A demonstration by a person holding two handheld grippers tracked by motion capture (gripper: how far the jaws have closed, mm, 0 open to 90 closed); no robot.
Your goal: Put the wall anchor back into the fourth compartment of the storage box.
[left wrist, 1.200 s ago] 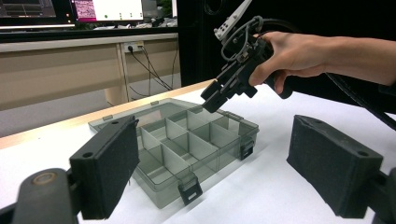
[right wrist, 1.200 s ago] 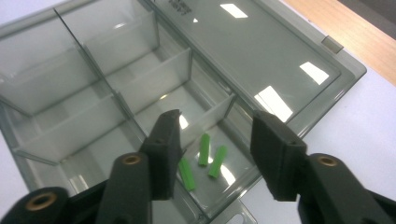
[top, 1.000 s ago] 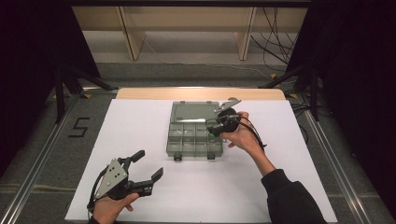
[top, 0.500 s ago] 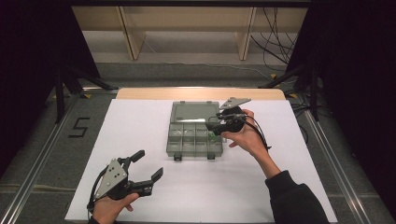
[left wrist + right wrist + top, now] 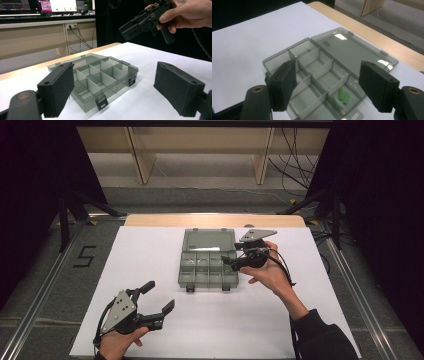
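A smoke-grey clear compartment box (image 5: 181, 270) lies mid-table with its lid (image 5: 209, 240) folded flat behind it. Small green pieces (image 5: 343, 96) lie in one compartment at the box's right end, the one nearest my right gripper. My right gripper (image 5: 227, 261) hovers over that end, pointing left. Its jaws have just been opening and stand open with nothing between them (image 5: 330, 85). My left gripper (image 5: 160, 295) rests at the front left, well short of the box, open and empty. In the left gripper view the box (image 5: 87, 83) sits beyond my left gripper (image 5: 117, 90), with the right gripper (image 5: 123, 30) above it.
White paper (image 5: 150, 255) covers the table, with a bare wooden strip (image 5: 150, 220) along the far edge. Two front latches (image 5: 190, 288) hang off the box. Dark stands and cables flank the table on both sides.
My right gripper has lifted a little above the box's right end and its jaws stand wider apart. The left gripper has stayed where it was.
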